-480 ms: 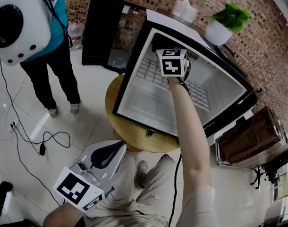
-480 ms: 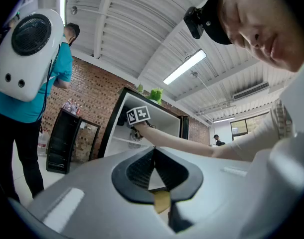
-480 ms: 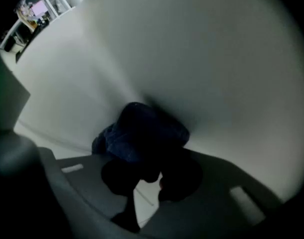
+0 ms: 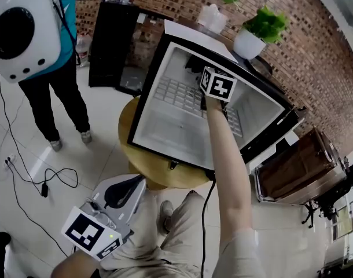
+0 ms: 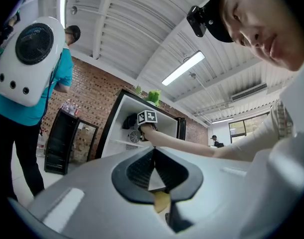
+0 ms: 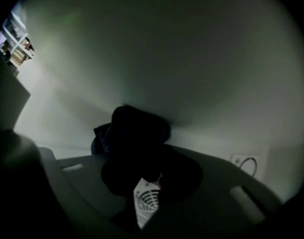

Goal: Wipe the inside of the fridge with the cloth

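The dark cloth (image 6: 134,133) looks soft, light and floppy, so it will likely bunch and drag rather than slide flat. I judge the best hold is on a gathered fold, leaving a wad ahead to meet the wall. It is deep in the fridge (image 4: 165,126), at the far upper part above the wire shelf (image 4: 176,91), close to the pale back wall. I cannot tell whether it touches. The right tongs (image 6: 142,176) are nearly together, pinching that cloth. The left tongs (image 5: 153,168) are pressed together on nothing, low by the person's lap and well apart from the fridge. Count: 1 cloth, 1 fridge on 1 round wooden tabletop (image 4: 165,175), 1 wire shelf, 2 tongs.
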`<action>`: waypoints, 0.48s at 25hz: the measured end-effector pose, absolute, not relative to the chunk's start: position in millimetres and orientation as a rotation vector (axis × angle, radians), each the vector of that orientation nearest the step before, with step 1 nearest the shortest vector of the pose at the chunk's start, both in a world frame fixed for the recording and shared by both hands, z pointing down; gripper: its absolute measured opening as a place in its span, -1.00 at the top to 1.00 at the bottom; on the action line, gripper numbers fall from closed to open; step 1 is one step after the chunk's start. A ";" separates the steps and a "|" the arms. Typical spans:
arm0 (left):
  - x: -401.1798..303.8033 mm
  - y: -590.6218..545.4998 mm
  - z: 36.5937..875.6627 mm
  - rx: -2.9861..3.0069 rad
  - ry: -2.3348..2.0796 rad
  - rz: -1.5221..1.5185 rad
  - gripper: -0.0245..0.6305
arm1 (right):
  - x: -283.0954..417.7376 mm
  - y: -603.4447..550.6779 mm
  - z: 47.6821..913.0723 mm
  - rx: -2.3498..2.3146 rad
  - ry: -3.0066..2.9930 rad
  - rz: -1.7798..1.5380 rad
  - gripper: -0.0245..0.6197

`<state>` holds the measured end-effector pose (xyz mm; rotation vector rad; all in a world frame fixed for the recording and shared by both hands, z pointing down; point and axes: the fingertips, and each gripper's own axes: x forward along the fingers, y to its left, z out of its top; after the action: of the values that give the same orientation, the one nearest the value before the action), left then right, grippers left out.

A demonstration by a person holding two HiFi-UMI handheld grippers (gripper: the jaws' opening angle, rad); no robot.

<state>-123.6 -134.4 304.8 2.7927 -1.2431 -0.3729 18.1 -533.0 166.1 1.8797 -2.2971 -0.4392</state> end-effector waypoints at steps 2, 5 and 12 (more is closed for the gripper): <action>-120.8 -133.9 305.2 2.797 -1.237 -0.371 0.93 | 56.2 -529.1 165.0 2.001 -2.193 -0.458 0.75; -114.9 -133.1 306.8 2.798 -1.222 -0.360 0.93 | 111.3 -521.4 163.6 2.169 -2.006 -0.519 0.75; -103.4 -131.0 308.7 2.803 -1.205 -0.342 0.93 | 177.5 -506.2 168.7 2.414 -1.945 -0.409 0.75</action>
<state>-103.4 -131.0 308.7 2.8027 -1.2049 -0.3419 177.5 -506.2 168.7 2.4144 -1.9449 -0.4090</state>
